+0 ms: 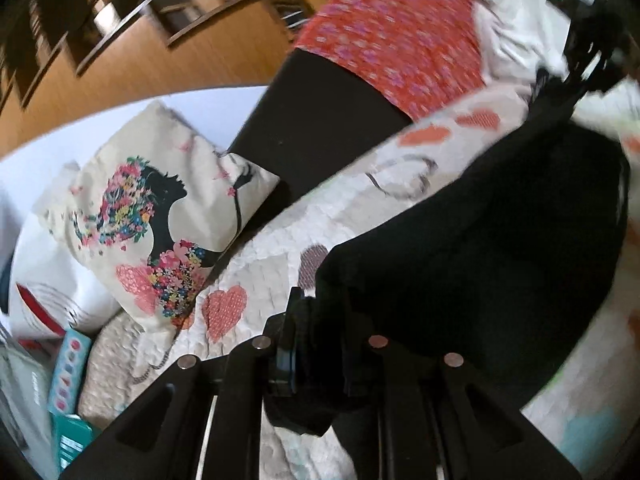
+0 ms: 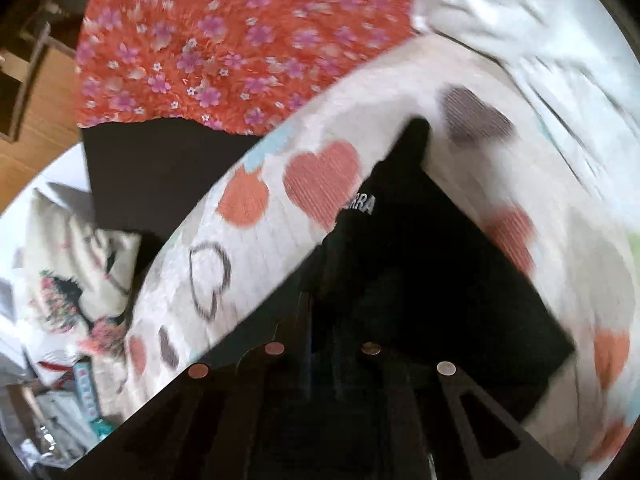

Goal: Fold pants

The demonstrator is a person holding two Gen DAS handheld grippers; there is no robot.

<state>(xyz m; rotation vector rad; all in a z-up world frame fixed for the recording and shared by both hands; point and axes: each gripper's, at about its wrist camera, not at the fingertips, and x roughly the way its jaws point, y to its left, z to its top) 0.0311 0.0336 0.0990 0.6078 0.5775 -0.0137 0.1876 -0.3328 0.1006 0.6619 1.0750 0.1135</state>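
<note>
left gripper fingers clamped on pants | right gripper fingers: pants between, closure unclear

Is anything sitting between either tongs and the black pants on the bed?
Nothing visible. The left tongs are already closed on an edge of the black pants, and the right tongs are right at the fabric on the heart-print quilt.

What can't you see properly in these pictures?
- Left tool tips: left view, buried in the black pants, so open or shut is unclear.
- Right tool tips: right view, black on black pants.
- Lettering on the pants: right view, start hidden by a fold.
- Pillow: right view, blurred.
</note>
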